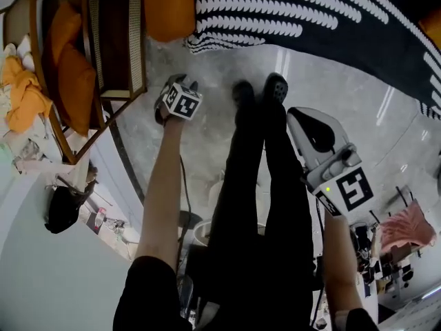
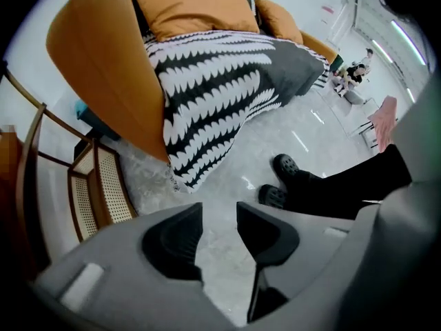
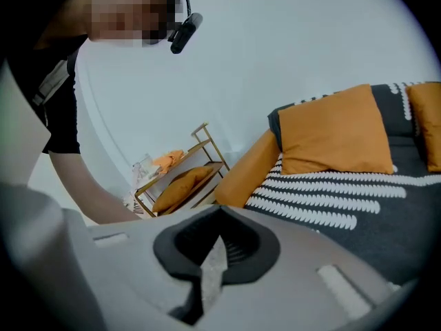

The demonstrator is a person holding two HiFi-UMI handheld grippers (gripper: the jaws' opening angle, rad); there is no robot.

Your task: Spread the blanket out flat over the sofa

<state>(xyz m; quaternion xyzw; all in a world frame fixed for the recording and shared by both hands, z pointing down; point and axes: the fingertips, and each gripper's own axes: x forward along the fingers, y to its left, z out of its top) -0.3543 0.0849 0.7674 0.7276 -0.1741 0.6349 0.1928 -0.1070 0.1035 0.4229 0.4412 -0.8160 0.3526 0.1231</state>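
A black-and-white patterned blanket (image 1: pixel 289 12) (image 2: pixel 213 88) (image 3: pixel 344 192) lies draped over the orange sofa (image 1: pixel 169 5) (image 2: pixel 103 61) (image 3: pixel 248 174), and one edge hangs down beside the sofa arm toward the floor. Orange cushions (image 3: pixel 331 133) rest on it at the back. My left gripper (image 1: pixel 176 88) (image 2: pixel 219 216) hangs low over the marble floor, clear of the blanket, open with only floor showing between its jaws. My right gripper (image 1: pixel 303 119) (image 3: pixel 219 219) is held beside my legs, shut with its tips meeting and nothing visibly gripped.
A wooden rattan shelf (image 1: pixel 117 40) (image 2: pixel 96 185) (image 3: pixel 179 178) stands left of the sofa, with an orange cushion (image 1: pixel 72 74) and an orange cloth (image 1: pixel 24 92) on it. My black shoes (image 1: pixel 258 92) (image 2: pixel 282 178) stand on the floor. A pink cloth (image 1: pixel 406 226) hangs at the right.
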